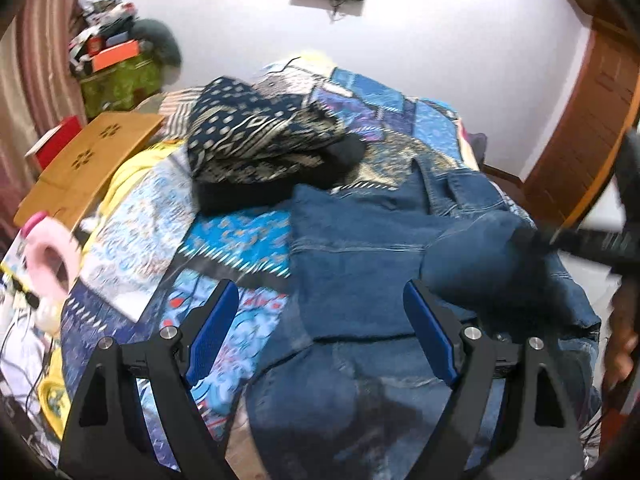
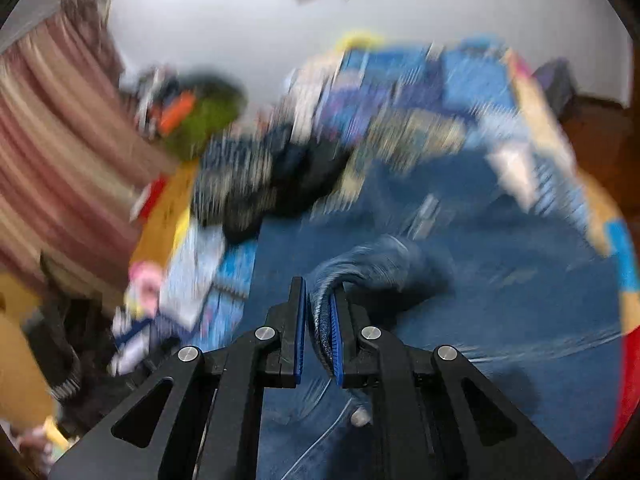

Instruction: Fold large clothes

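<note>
A blue denim garment (image 1: 360,264) lies partly folded on the patterned blue bedspread (image 1: 240,236). My left gripper (image 1: 320,320) is open and empty, hovering over the denim's near left part. My right gripper (image 2: 319,312) is shut on a fold of the denim (image 2: 360,264) and lifts it; it also shows in the left wrist view (image 1: 536,236) at the right, pinching the raised fold. The right wrist view is heavily blurred.
A pile of dark patterned clothes (image 1: 260,144) lies behind the denim on the bed. A wooden lap table (image 1: 88,164) and pink ring (image 1: 52,256) sit at the left. A cluttered stand (image 1: 116,68), curtain and wooden door (image 1: 584,120) surround the bed.
</note>
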Available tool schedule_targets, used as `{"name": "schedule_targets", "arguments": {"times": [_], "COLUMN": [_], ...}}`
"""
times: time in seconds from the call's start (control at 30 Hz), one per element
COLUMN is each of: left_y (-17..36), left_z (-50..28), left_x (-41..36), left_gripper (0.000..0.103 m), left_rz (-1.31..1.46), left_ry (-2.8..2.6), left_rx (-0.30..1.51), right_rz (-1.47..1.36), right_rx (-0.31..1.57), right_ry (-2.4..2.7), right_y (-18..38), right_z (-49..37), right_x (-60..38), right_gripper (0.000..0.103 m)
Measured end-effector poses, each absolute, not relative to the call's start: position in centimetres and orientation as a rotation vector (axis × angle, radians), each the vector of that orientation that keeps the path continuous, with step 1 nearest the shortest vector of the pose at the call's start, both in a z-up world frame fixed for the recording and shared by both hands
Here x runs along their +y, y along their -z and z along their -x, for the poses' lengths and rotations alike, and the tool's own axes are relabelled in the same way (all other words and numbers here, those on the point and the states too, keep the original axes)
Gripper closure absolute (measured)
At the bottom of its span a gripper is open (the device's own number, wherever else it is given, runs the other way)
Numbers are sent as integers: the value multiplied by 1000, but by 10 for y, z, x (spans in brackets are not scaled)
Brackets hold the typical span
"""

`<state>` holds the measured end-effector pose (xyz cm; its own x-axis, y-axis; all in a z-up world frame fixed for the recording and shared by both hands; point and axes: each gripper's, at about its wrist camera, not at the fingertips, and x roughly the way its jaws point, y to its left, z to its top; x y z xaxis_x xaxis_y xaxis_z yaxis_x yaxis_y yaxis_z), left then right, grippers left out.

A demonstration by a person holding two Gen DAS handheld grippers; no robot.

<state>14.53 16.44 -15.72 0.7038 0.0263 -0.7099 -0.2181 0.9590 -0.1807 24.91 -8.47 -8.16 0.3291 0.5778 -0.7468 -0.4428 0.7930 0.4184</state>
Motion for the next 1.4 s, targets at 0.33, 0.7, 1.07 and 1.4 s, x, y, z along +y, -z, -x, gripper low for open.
{"name": "schedule_targets", "arguments": {"times": [0.33, 0.7, 1.07, 1.4], "left_y": [165, 144, 185, 205], "left_z": [-138, -181, -260, -283], "left_x": [156, 78, 26, 13], "left_gripper": [19, 19, 38, 74], "left_rz": [255, 99, 63, -42], "left_ry": [-140, 40, 224, 189], "left_rx": [814, 802, 1085, 1168], "right_rz": [-20, -65, -72, -163], "right_rx": [1240, 1043, 921, 1021], "right_ry": [-717, -549, -219, -128], "right_y": [124, 73, 64, 108], "right_z": [-229, -218, -218, -218], "right_x": [-69, -147, -257, -298], "right_gripper": [92, 40, 39, 39]}}
